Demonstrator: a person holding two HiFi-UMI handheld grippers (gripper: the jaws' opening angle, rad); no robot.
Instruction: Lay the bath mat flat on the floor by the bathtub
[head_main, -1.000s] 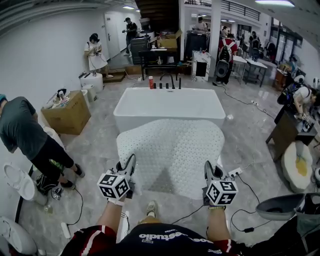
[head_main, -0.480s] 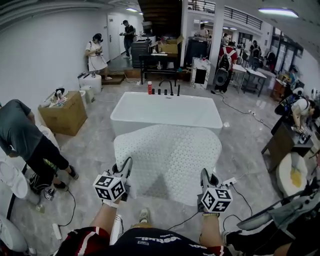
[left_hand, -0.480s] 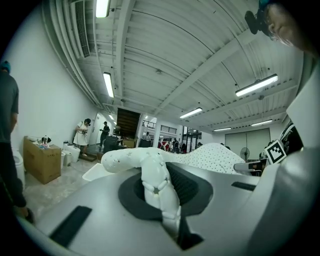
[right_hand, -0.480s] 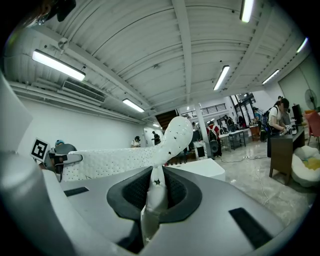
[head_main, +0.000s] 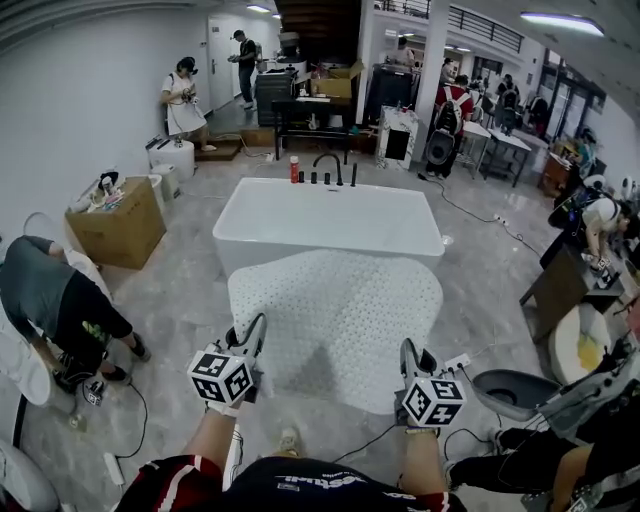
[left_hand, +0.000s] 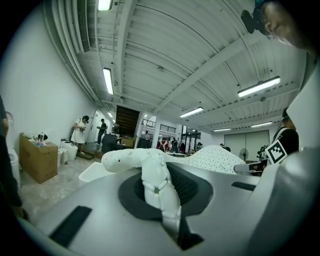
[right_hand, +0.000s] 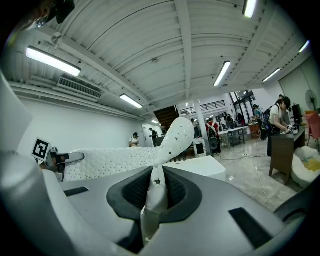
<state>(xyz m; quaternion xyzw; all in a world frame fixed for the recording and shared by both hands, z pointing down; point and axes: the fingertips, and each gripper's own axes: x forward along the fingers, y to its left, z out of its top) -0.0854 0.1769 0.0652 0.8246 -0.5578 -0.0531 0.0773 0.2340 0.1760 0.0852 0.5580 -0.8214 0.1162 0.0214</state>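
Note:
A white perforated bath mat (head_main: 335, 315) hangs spread out in the air in front of me, its far edge over the near rim of the white bathtub (head_main: 325, 215). My left gripper (head_main: 252, 338) is shut on the mat's near left corner, which shows as a bunched white fold (left_hand: 157, 182) between the jaws. My right gripper (head_main: 408, 357) is shut on the near right corner, a pinched white fold (right_hand: 157, 192) rising between its jaws. In the right gripper view the mat (right_hand: 115, 160) stretches off to the left.
Grey marble floor (head_main: 180, 300) surrounds the tub. A crouching person (head_main: 55, 310) and a cardboard box (head_main: 120, 220) are at the left. Cables and a power strip (head_main: 455, 362) lie at the right, near a grey basin (head_main: 515, 392). Other people stand further back.
The view has shifted slightly; the mat and both grippers hold about the same pose. The person at the left has bent lower. A grey basin has come into view at the right.

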